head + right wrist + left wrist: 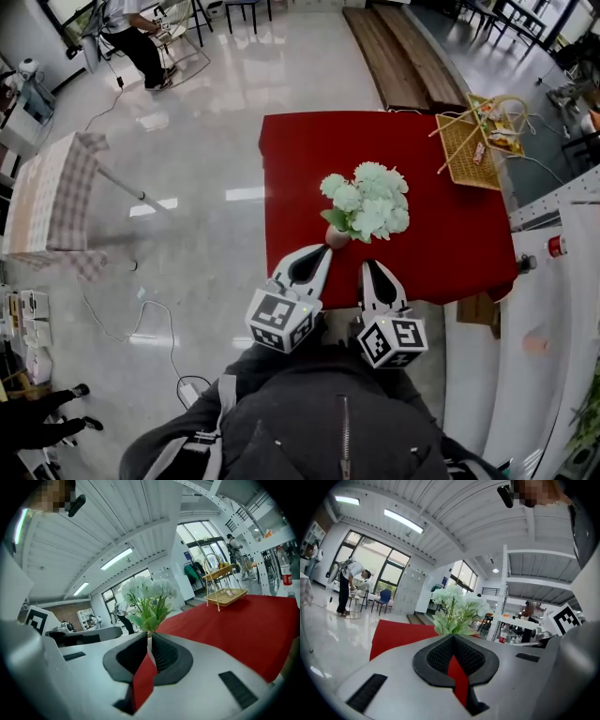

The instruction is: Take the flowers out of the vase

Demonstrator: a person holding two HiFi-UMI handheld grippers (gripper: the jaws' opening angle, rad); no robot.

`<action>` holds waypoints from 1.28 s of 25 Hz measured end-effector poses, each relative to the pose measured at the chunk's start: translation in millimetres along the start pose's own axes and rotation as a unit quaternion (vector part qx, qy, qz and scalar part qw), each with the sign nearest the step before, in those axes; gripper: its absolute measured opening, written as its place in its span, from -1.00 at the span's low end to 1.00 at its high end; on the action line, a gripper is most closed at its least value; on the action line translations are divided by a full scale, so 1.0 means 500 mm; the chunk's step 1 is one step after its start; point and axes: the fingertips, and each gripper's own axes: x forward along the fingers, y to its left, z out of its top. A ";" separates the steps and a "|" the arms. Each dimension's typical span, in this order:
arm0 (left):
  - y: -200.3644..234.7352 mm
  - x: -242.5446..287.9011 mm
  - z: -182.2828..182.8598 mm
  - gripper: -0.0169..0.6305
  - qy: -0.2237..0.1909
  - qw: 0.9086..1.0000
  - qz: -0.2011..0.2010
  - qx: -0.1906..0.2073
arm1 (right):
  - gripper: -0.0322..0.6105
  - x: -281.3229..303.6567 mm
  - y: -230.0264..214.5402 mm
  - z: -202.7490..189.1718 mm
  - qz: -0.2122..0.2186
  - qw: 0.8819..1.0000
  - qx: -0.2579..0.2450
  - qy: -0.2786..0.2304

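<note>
Now left gripper [327, 249], right gripper [373, 266] both closed, empty, near flowers [370, 202] in vase [336, 236], red table [450, 225].

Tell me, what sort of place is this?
Probably a big open hall or workshop, not a home: a glossy floor, tall windows, and a red-covered table with white flowers and a wicker basket.

Holding the left gripper [324, 251] and the right gripper [373, 267] side by side at lower centre of the head view, apart from each other, both pointing toward the top of the frame and tilting slightly downward. Pressing each pair of jaws together at the tips, gripping nothing.
</note>
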 end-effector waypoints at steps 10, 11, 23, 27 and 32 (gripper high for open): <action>0.061 0.042 -0.009 -0.93 0.007 1.000 -0.006 -0.010 | -0.30 0.064 0.000 -0.038 0.032 0.998 0.003 0.047; 0.066 0.043 -0.011 -0.93 0.008 1.000 -0.005 -0.011 | -0.22 0.070 -0.001 -0.043 0.034 0.998 0.003 0.050; 0.127 0.037 -0.014 -0.92 0.007 0.999 0.034 -0.021 | -0.13 0.158 -0.012 -0.023 0.037 0.997 -0.057 0.026; 0.141 0.034 -0.012 -0.93 0.004 0.999 0.049 -0.023 | -0.13 0.179 0.000 -0.011 0.054 0.996 -0.070 0.012; 0.141 0.029 -0.013 -0.92 0.003 0.998 0.059 -0.021 | -0.13 0.190 -0.005 0.001 0.050 0.995 -0.083 -0.003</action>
